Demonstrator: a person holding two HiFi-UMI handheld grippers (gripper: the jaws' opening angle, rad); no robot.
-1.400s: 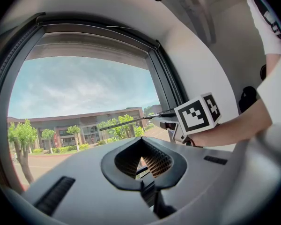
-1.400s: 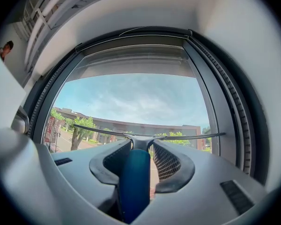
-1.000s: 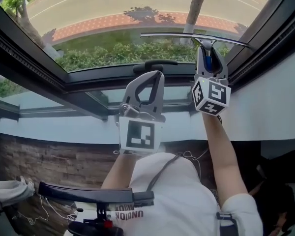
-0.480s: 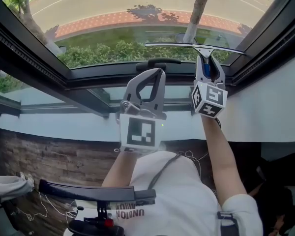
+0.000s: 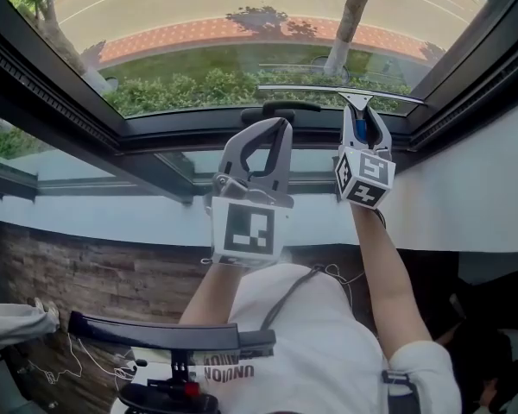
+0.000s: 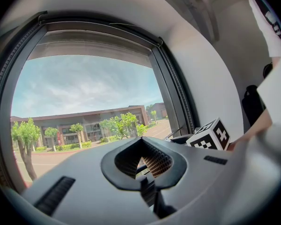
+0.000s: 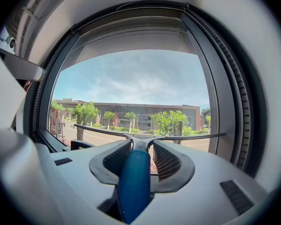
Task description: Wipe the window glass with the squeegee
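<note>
The squeegee (image 5: 341,94) has a long thin blade lying across the lower right part of the window glass (image 5: 198,24), close above the bottom frame. My right gripper (image 5: 363,126) is shut on its blue handle (image 7: 133,182); the blade (image 7: 178,137) spans the right gripper view just beyond the jaws of the right gripper (image 7: 141,146). My left gripper (image 5: 272,132) is held up beside it on the left, just under the glass, jaws shut with nothing between them. In the left gripper view, the left gripper (image 6: 141,142) faces the pane, and the right gripper's marker cube (image 6: 209,136) shows at right.
A black window handle (image 5: 281,108) sits on the dark lower frame (image 5: 155,136) between the two grippers. A white wall (image 5: 475,188) closes the right side, and the dark side frame (image 7: 225,93) runs close to the blade's right end. A black bar (image 5: 155,339) lies below, near the person's shirt.
The right gripper has drawn the squeegee down the glass toward the bottom frame, and the blade now lies more level. The left gripper has hardly moved.
</note>
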